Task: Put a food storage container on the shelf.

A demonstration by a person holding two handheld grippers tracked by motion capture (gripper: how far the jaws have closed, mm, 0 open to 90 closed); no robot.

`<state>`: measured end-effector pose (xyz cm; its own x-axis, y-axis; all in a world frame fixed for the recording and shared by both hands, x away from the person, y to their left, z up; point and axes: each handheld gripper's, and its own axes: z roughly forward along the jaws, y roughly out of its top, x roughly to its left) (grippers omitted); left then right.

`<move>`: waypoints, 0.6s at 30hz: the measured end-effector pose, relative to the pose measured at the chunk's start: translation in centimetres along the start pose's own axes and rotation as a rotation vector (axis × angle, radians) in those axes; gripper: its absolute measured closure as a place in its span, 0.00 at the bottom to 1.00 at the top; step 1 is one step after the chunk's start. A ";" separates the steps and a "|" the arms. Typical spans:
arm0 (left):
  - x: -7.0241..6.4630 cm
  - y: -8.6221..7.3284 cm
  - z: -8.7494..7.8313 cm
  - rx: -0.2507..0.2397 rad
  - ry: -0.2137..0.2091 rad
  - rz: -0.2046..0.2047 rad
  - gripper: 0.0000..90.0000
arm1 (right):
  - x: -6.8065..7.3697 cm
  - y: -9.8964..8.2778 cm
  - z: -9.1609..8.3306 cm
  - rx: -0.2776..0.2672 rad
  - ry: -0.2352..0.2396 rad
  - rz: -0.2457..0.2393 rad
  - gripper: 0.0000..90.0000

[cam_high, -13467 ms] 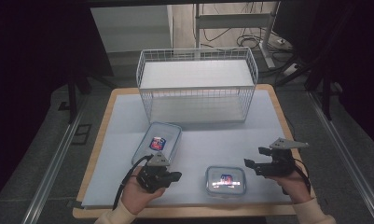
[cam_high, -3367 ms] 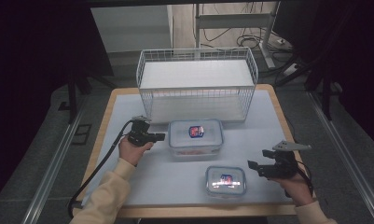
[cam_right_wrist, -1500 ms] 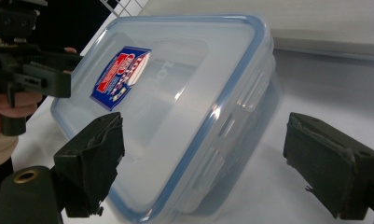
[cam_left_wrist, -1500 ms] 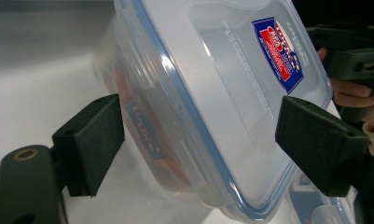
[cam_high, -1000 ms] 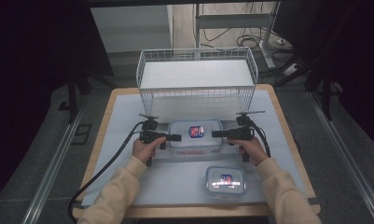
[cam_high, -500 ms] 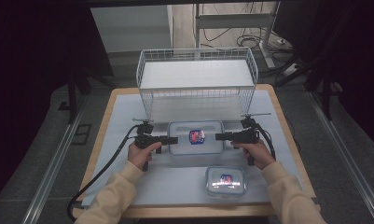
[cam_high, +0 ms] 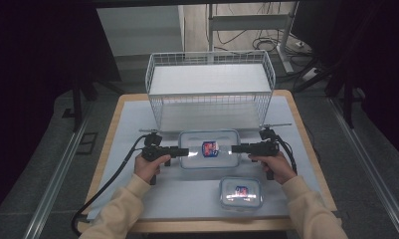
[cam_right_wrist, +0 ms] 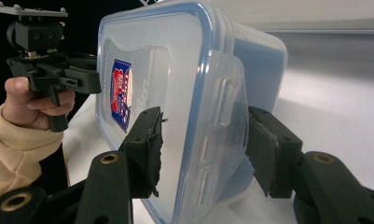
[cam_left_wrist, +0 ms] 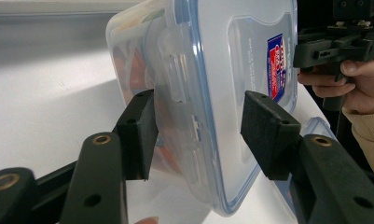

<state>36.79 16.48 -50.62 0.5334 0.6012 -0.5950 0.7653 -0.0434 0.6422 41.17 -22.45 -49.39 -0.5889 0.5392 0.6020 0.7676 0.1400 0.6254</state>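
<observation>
Behind latch flap (cam_left_wrist: 175, 79), container (cam_high: 208, 148) contents blurred

You have two clear plastic lidded containers, a large one (cam_high: 209, 149) and a small one (cam_high: 241, 192), one white wire basket (cam_high: 210, 89), and two black tongs, left (cam_high: 183, 152) and right (cam_high: 236, 148).

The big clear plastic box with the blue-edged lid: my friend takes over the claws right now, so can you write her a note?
Left claw: closed on one short end of the big clear plastic box, jaws just tightened.
Right claw: closed on the opposite end, likewise.
Box sits level between both claws, just before the white wire basket.
Small clear plastic box rests on the table's near side.
Done: both ends gripped.
Left, probably: carry the box into the basket, then the small one.
</observation>
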 end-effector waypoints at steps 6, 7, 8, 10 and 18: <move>0.1 -0.1 -0.2 0.003 -0.011 0.018 0.54 | 0.0 -0.3 -0.2 -0.012 0.011 0.011 0.55; 0.1 -0.1 -0.3 0.007 -0.017 0.020 0.56 | 0.0 -0.3 -0.2 -0.012 0.010 0.008 0.55; 0.2 -0.1 -0.3 0.006 -0.019 0.022 0.56 | 0.1 -0.3 -0.2 -0.011 0.013 0.005 0.55; 0.1 -0.1 -0.3 0.004 -0.015 0.020 0.56 | 0.1 -0.4 -0.2 -0.012 0.012 0.000 0.55; -0.1 -0.3 -0.3 -0.010 -0.010 0.008 0.56 | 0.4 -0.4 -0.2 -0.017 -0.007 0.021 0.55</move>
<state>36.40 16.68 -50.59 0.5431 0.5930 -0.5945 0.7572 -0.0401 0.6519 40.58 -22.48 -49.29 -0.5708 0.5476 0.6118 0.7753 0.1141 0.6212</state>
